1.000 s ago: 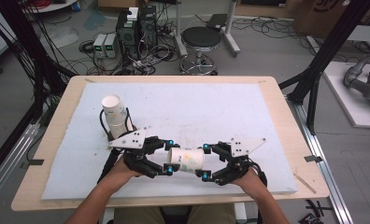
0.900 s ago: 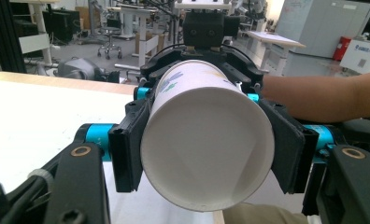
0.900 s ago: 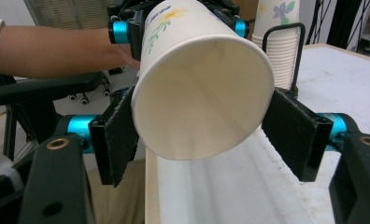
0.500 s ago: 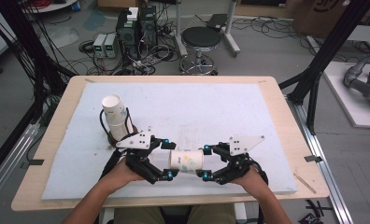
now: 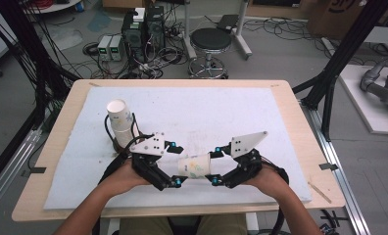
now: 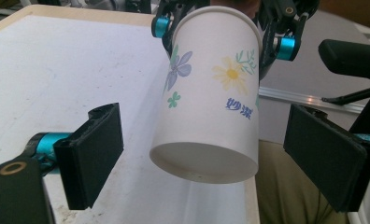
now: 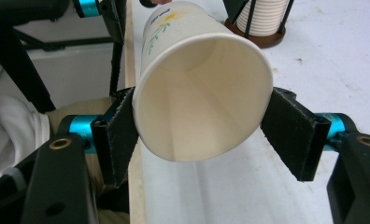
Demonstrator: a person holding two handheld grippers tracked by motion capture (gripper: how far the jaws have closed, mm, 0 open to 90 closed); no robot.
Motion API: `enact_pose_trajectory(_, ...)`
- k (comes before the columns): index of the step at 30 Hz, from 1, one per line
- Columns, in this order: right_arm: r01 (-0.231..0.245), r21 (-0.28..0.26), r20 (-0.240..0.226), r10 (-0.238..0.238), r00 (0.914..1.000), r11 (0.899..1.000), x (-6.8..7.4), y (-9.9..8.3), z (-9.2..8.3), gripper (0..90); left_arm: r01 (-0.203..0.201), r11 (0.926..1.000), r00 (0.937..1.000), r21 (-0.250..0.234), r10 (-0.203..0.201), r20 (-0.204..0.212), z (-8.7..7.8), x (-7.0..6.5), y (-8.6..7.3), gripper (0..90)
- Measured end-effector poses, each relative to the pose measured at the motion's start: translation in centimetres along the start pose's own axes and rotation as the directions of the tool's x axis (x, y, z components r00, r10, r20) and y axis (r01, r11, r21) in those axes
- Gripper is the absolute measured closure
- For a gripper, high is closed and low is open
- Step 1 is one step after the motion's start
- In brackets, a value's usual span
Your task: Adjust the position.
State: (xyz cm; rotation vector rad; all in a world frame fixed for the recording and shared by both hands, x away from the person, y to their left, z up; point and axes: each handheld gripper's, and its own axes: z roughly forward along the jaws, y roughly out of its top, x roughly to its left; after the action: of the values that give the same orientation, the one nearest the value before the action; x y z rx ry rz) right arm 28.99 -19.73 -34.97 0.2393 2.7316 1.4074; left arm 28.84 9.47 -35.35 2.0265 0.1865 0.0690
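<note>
At the far left a stack of cups (image 5: 119,117) stood in its holder (image 5: 118,145) on the mat (image 5: 221,112). My left gripper (image 5: 177,165) had just let go: its 2 jaws stood wide, clear of the cup (image 5: 194,165) on both sides. The cup lay level between my 2 grippers, off the mat. My right gripper (image 5: 213,167) had been closing and clenched the cup at its rim.
</note>
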Motion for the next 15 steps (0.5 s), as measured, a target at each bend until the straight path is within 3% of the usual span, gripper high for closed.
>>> enact_pose_trajectory(7,0.037,0.083,0.014,-0.038,0.9992,0.996,-0.1,1.6,-0.2,29.7,-0.016,0.9992,0.9998,0.037,0.016,-0.011,0.4,0.1,0.4,12.7)
enact_pose_trajectory(15,0.077,0.182,0.014,-0.081,0.9966,0.980,-0.3,3.4,0.0,29.7,-0.047,0.9954,0.9989,0.084,0.048,-0.004,1.0,0.0,0.5,14.0)
